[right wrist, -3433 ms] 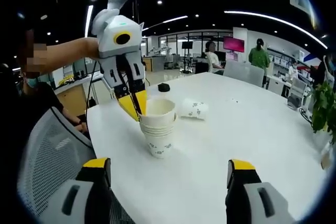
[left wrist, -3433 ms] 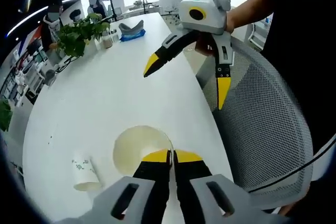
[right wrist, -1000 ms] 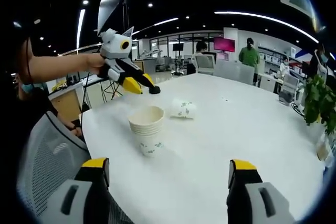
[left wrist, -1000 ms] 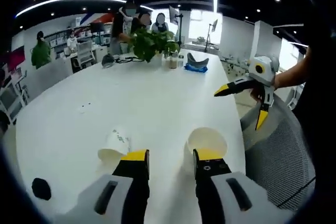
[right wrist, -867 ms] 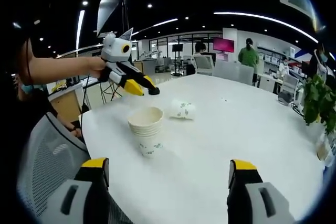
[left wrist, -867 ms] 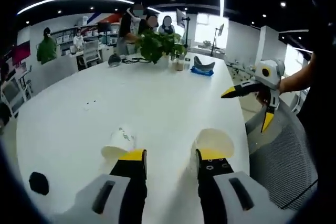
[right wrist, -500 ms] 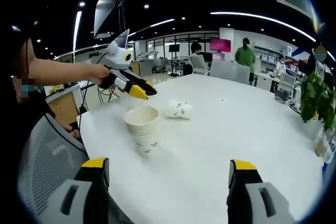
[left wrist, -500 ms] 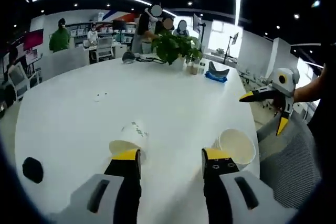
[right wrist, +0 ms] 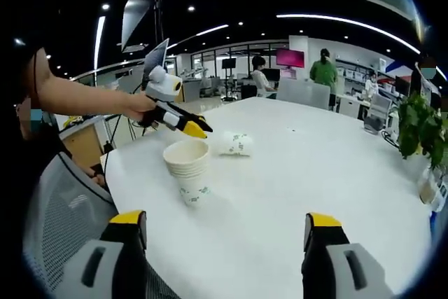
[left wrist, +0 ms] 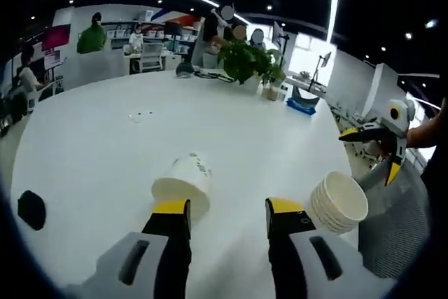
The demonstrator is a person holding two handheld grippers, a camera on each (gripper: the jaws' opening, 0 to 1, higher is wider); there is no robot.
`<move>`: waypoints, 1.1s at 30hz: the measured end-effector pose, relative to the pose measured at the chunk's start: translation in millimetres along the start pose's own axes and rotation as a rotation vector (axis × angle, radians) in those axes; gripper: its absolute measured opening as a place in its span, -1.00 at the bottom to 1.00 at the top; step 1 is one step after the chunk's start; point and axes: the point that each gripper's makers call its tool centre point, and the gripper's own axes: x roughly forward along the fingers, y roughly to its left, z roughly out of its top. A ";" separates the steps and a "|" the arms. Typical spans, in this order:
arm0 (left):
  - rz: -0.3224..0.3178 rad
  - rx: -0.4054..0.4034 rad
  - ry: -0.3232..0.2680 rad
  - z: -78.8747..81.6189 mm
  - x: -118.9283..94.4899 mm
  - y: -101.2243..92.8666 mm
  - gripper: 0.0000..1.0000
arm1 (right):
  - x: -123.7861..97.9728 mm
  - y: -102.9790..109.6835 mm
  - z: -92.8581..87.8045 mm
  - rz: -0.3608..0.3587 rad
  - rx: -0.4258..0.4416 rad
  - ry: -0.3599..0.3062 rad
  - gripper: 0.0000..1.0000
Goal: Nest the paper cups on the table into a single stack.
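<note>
A stack of nested white paper cups stands upright near the table's edge; in the left gripper view this stack is at the lower right. A single paper cup lies on its side with its mouth toward my left gripper, just ahead of the gripper's left jaw. My left gripper is open with nothing between its jaws. In the right gripper view the left gripper hovers between the stack and the lying cup. My right gripper is wide open, well back from the stack, and appears far right as the right gripper.
The white table stretches far and wide. A potted plant and a blue object sit at its far end, a black round thing near the left edge. A mesh chair stands by the near edge. People are in the background.
My left gripper let go of the stack's rim, opened, and swung left until the lying cup sits ahead of its jaws. The right gripper stayed open and drew back a little.
</note>
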 end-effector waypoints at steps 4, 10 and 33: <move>0.002 -0.032 -0.007 0.1 6.6 3.2 -0.21 | -1.6 -2.6 -3.1 -0.008 0.010 0.003 0.88; -0.008 -0.060 -0.008 -4.6 19.4 9.4 -0.28 | -2.8 -5.1 -4.1 -0.022 0.021 0.000 0.86; -0.011 -0.241 -0.115 3.1 38.4 25.4 -0.87 | -4.4 -8.0 -10.2 -0.040 0.038 0.009 0.76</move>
